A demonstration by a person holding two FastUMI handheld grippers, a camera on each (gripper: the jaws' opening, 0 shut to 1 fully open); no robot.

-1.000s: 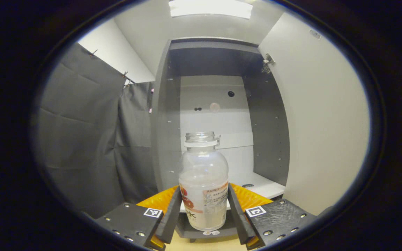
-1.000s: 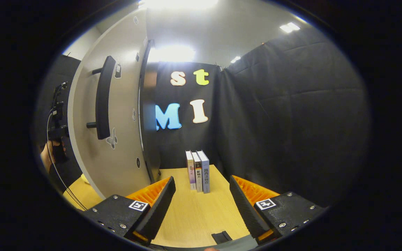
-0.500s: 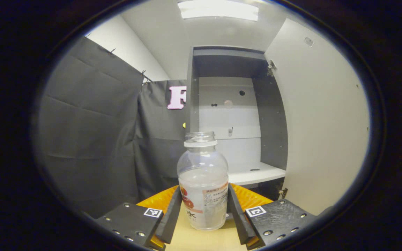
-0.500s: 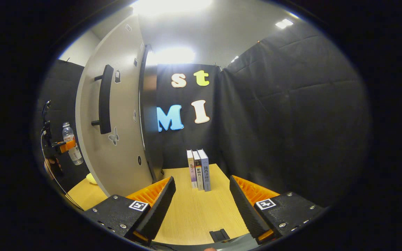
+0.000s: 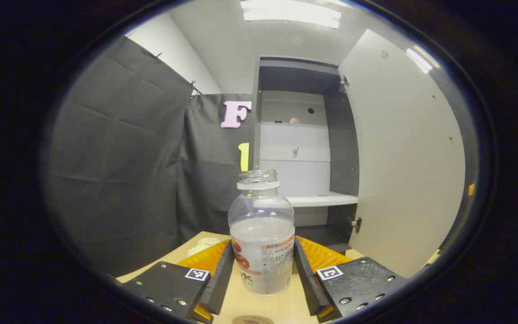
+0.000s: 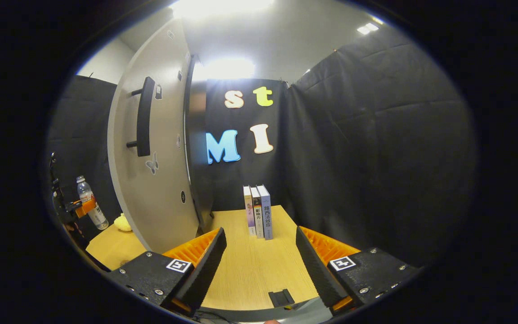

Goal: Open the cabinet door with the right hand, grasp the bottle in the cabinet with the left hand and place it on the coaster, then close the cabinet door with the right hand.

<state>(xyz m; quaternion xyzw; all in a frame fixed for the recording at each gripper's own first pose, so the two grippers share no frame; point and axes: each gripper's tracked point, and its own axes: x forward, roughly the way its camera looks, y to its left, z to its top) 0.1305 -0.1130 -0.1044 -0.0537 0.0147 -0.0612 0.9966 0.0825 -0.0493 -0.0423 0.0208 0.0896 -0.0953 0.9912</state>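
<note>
**Bottle out of the cabinet, coaster next**

Black cloth walls close in a booth with a pale wooden table [image 6: 250, 270] at the bottom. At the far side stands the cabinet [image 5: 301, 135], dark grey outside with a white back panel and a white shelf, and its flat, pale cabinet door [image 5: 403, 153] is swung wide open to the right. On the door's outer face, in the right gripper view, sits a long dark bar handle [image 6: 143, 117].

By the look of things, the opening and the grasp are done. The left gripper [image 5: 262, 270] pinches the bottle [image 5: 262, 234] on both sides, holding it upright above the table, clear of the shelf. The bottle is clear, rounded plastic, uncapped, partly filled, with a printed label around its lower half. Just below it, at the near edge, shows a sliver of a round brown disc, likely the coaster [image 5: 253, 319]. Setting the bottle down and closing the door remain.

The right gripper [image 6: 261, 265] hangs spread and empty over the table, near three upright books [image 6: 257, 211].
</note>
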